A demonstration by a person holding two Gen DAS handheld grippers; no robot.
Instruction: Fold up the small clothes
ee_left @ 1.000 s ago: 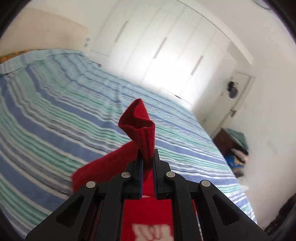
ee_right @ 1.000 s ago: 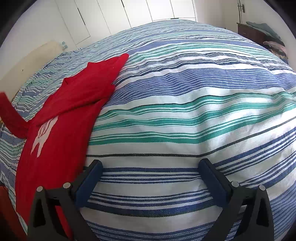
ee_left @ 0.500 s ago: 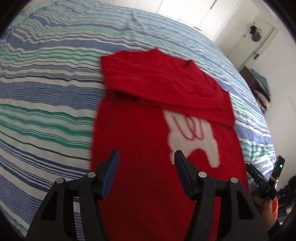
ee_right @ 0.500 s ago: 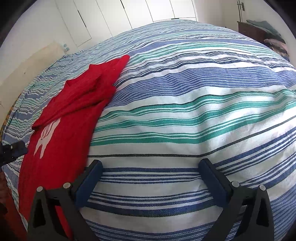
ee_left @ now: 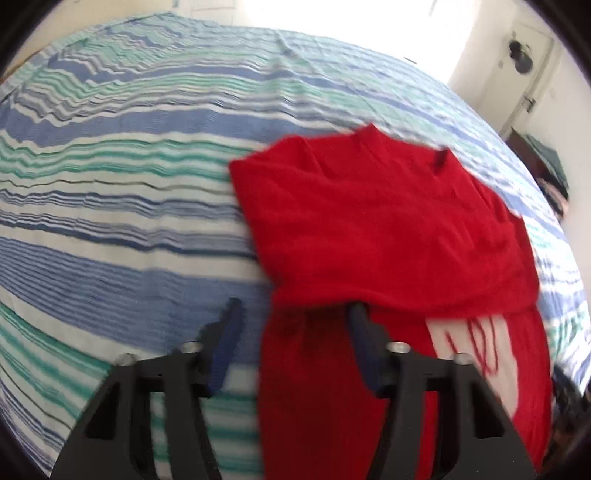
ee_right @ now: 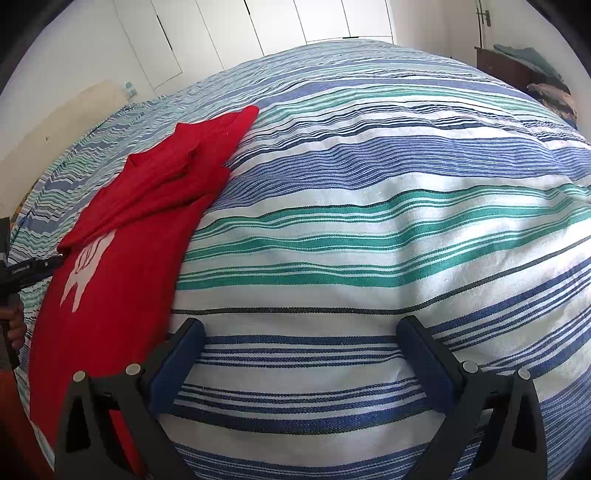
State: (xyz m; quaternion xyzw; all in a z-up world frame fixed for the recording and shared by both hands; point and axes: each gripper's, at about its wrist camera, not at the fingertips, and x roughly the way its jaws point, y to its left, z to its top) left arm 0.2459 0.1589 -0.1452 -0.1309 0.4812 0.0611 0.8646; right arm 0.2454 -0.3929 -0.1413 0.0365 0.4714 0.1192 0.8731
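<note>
Sweater, red with a white design on the front, lies flat on a bed whose bedspread is striped blue, green and white. Its upper part is folded over, so that a thick red layer covers the top of the white design. The left gripper points down at the near left side of the sweater. Its jaws are closing but stand apart in this blurred view, with the sweater's left edge between them: the left finger is over bare bedspread, and the right finger is over the red cloth, just at the lower border of the folded layer. Neither pad visibly presses on the cloth. The right gripper hangs over bare bedspread to the right of the sweater, jaws spread wide, with only striped cloth between them; the sweater's near right edge lies just beside its left finger. White cupboard doors stand beyond the bed's far end.
</note>
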